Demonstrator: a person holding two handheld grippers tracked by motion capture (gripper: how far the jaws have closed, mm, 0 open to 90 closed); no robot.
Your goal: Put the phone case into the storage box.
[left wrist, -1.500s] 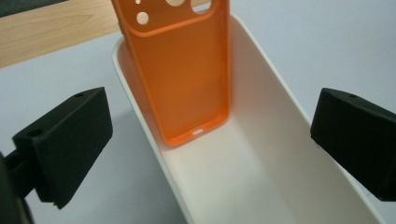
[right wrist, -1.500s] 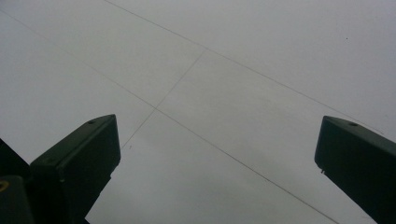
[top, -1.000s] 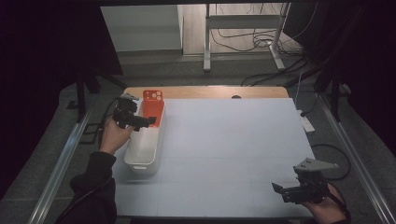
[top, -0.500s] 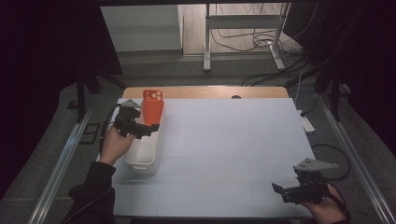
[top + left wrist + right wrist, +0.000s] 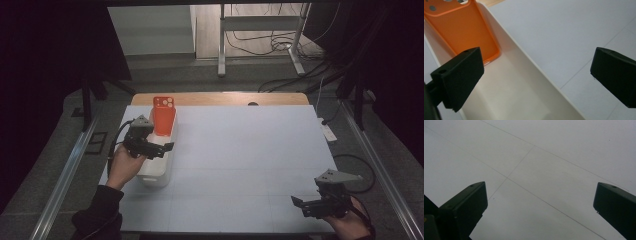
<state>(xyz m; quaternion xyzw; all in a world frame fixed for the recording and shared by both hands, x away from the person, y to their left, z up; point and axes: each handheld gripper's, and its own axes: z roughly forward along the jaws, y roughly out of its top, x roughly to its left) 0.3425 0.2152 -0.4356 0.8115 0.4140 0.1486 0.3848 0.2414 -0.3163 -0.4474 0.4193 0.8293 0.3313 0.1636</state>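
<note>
The left gripper (image 5: 159, 146) is pulling back along the white bin (image 5: 159, 172), jaws wide apart and empty. The orange phone case (image 5: 163, 116) is leaning upright at the bin's far end; the left gripper view is showing its lower edge inside. The right gripper (image 5: 306, 206) is hovering open over the pale worktop (image 5: 250, 150).

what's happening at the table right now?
A person holds a gripper in each hand. The left gripper hovers open over a white bin at the table's left side, gripping nothing. An orange phone case leans upright inside the bin's far end. The right gripper sits open and idle over the bare white table at the near right corner.
</note>
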